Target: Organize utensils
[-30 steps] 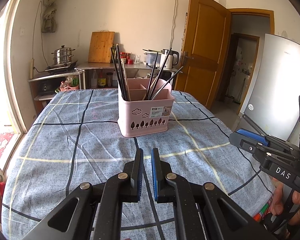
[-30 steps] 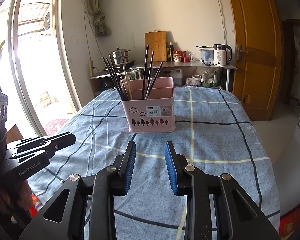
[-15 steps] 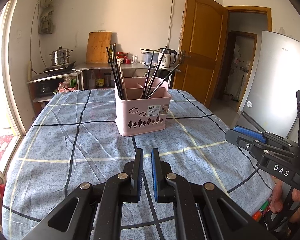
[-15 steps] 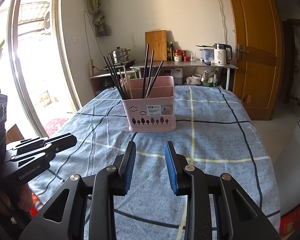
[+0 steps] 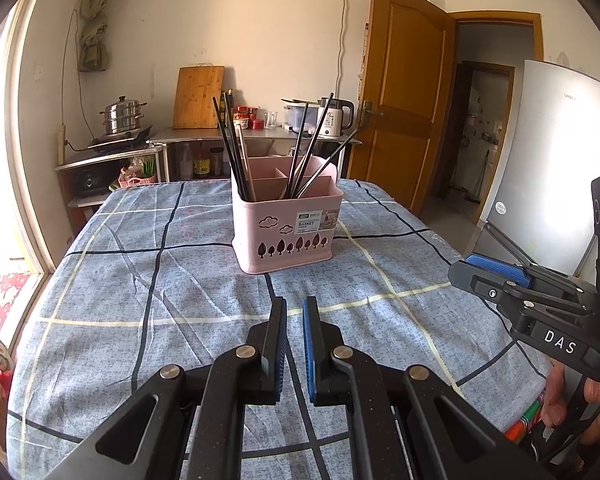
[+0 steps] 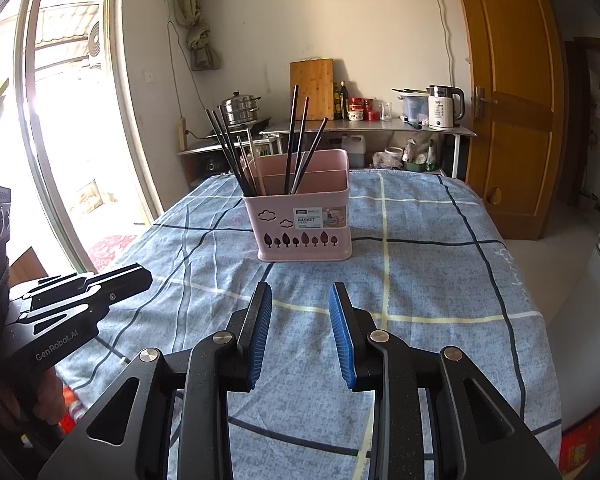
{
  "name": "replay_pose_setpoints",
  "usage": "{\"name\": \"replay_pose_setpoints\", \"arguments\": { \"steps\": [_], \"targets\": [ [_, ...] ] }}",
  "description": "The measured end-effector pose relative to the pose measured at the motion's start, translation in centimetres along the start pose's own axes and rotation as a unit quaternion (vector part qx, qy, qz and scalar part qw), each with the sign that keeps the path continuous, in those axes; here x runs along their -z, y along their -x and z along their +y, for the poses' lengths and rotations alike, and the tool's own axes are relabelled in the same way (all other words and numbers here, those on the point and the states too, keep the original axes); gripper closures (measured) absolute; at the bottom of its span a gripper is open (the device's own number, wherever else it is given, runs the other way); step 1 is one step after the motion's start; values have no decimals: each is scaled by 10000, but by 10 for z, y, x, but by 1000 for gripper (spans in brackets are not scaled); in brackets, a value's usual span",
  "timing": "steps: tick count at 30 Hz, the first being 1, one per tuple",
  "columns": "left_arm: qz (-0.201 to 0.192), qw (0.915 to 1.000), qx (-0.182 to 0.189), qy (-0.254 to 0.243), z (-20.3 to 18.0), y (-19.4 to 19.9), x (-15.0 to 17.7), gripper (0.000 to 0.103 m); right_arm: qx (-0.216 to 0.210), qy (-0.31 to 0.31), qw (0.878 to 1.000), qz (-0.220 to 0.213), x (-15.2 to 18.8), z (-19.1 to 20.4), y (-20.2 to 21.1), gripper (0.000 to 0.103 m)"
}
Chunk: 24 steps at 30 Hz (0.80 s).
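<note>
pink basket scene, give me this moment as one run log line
left gripper: shut, empty | right gripper: open, empty | chopsticks: upright in pink basket | tablecloth: no loose utensils visible

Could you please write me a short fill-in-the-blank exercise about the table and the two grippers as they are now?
1. The chopsticks stand in a basket coloured ____.
2. The basket rests on a checked ____.
3. The gripper with the wider gap between its fingers is the ____ gripper.
4. Neither the left gripper nor the right gripper holds ____.

Missing words: pink; tablecloth; right; anything
</note>
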<state>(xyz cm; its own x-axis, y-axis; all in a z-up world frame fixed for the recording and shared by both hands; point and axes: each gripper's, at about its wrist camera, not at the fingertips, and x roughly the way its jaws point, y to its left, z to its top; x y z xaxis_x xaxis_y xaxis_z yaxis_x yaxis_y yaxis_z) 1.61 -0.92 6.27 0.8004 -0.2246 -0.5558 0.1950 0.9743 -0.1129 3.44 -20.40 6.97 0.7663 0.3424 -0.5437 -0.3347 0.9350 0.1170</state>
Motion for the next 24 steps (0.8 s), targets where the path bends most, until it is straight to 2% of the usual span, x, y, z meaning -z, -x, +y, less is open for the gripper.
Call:
{"name": "replay_pose_setpoints", "arguments": {
  "steps": [5, 24],
  "targets": [
    [3, 9999, -91, -44, -2, 1, 1, 96, -3, 17, 10000, 24, 1, 0, -1, 72],
    [65, 9999, -31, -71, -3, -2, 5, 96, 21, 56, 9999, 82, 1, 2, -2, 72]
  ]
}}
